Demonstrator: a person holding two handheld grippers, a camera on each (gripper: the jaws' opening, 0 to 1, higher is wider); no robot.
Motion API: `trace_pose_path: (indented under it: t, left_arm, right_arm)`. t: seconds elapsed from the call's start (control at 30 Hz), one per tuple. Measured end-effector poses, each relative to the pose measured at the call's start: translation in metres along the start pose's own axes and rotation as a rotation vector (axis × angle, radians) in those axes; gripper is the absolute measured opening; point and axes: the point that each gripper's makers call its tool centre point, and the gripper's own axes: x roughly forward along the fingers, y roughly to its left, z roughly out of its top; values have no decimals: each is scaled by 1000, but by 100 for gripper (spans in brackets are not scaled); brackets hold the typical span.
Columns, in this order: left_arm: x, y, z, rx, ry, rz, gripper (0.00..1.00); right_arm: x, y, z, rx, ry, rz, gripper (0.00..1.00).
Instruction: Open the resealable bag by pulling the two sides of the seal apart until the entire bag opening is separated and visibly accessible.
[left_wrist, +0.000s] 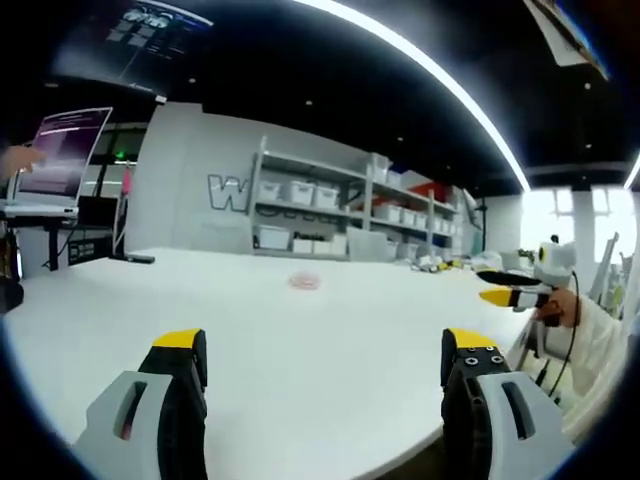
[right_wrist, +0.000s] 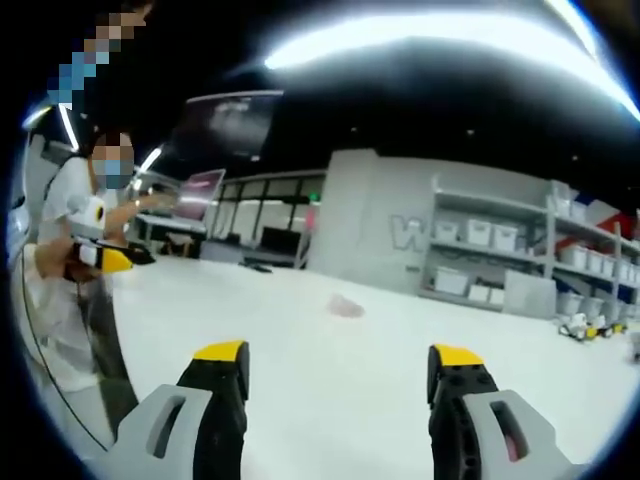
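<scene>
On the white table (left_wrist: 300, 340), mid-surface: one small pinkish resealable bag (left_wrist: 304, 282), lying flat and untouched.
Your left gripper (left_wrist: 325, 362) hangs over the near edge, jaws spread wide, nothing between them; your right gripper (right_wrist: 340, 375) likewise gapes empty, well short of the bag (right_wrist: 346, 306). Shelving with white bins (left_wrist: 300, 192) stands behind. Another person's gripper (left_wrist: 520, 285), yellow-tipped, shows at the table's side.

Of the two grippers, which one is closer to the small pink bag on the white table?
I cannot tell. Both the left gripper and the right gripper are open, empty, and far from the bag lying flat mid-table.
</scene>
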Motion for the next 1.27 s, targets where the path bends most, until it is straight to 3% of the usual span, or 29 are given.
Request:
trace_pose_path:
  t: [1.27]
  left_arm:
    - [-2,16,-7,-3,7,39,95]
  right_arm:
    - [-15,-7,-7,50,-2,-74,68]
